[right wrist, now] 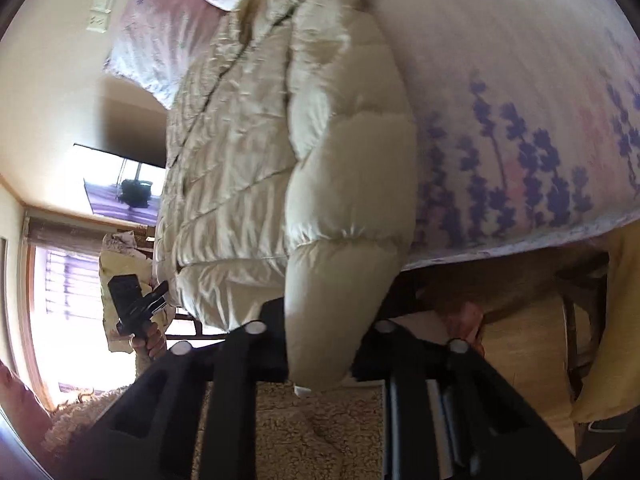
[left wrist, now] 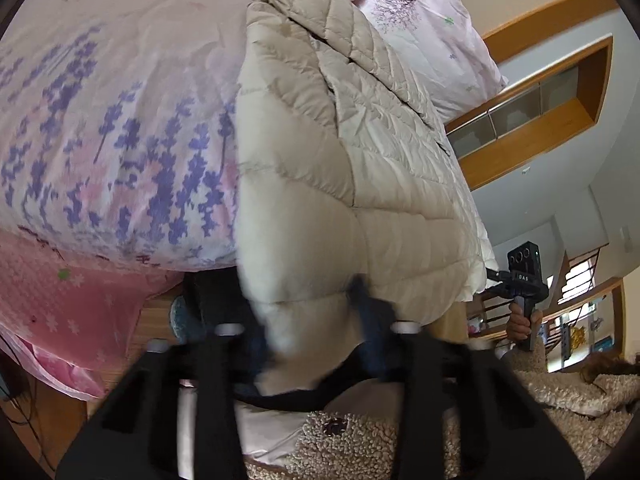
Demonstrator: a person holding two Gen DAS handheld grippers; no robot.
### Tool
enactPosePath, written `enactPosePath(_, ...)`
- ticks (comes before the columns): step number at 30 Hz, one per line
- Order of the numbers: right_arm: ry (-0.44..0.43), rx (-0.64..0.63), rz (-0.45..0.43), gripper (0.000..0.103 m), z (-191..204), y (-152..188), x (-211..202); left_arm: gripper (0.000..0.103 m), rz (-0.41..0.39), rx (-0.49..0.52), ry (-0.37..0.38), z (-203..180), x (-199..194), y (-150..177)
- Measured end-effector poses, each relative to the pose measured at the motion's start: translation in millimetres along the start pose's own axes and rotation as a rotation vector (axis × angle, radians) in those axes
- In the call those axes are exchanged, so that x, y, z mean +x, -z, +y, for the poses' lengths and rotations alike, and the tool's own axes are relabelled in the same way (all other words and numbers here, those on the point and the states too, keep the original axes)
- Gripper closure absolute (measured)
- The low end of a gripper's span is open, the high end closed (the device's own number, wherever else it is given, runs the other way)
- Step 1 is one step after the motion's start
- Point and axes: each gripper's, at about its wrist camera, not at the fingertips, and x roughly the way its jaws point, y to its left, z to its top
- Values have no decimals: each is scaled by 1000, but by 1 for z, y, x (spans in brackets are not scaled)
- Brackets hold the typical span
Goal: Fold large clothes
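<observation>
The left gripper (left wrist: 308,344) and right gripper (right wrist: 320,354) are each pinching the hem of the beige puffer coat (left wrist: 340,152), which is lying toward twelve o'clock on the bedspread (left wrist: 120,120). The slippery padding is risking to slide out.

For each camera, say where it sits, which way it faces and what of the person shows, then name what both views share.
Left wrist: sits on the left claw, looking down its fingers across the beige puffer jacket on the floral quilt; the right claw and the hand holding it show at right.
Right wrist: sits on the right claw, facing the same jacket's hem; the left claw and its hand show at left.
Shared: jacket, quilt, each other's claw.
</observation>
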Motion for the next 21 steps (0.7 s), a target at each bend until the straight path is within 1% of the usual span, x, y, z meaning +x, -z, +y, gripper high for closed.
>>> enactPosePath(1, 4, -14, -4, 87, 5, -3, -2, 88, -6, -4, 12, 0, -2, 1)
enactPosePath(3, 5, -46, -19, 88, 16, -3, -7, 93, -22, 0, 31, -2, -7, 1)
enactPosePath(6, -7, -102, -77, 90, 37, -6, -17, 96, -72, 26, 40, -11, -21, -1)
enactPosePath(7, -13, -117, -94, 90, 40, -7, -22, 96, -96, 32, 44, -14, -27, -4)
enactPosePath(10, -8, -185, -172, 91, 69, -10, -30, 97, -166, 60, 55, -22, -44, -11)
enactPosePath(11, -6, -204, -192, 91, 74, -9, -37, 97, -188, 64, 59, -25, -49, -13)
enactPosePath(14, -20, -257, -255, 91, 95, -10, -47, 97, -273, 88, 85, -31, -71, -19)
enactPosePath(16, -28, -288, -300, 91, 107, -9, -55, 97, -313, 107, 94, -38, -81, -23)
enactPosePath(18, -40, -315, -363, 91, 113, -17, -69, 97, -350, 123, 92, -44, -90, -30)
enactPosePath(21, -46, -341, -457, 91, 119, -24, -86, 97, -384, 131, 84, -49, -96, -47)
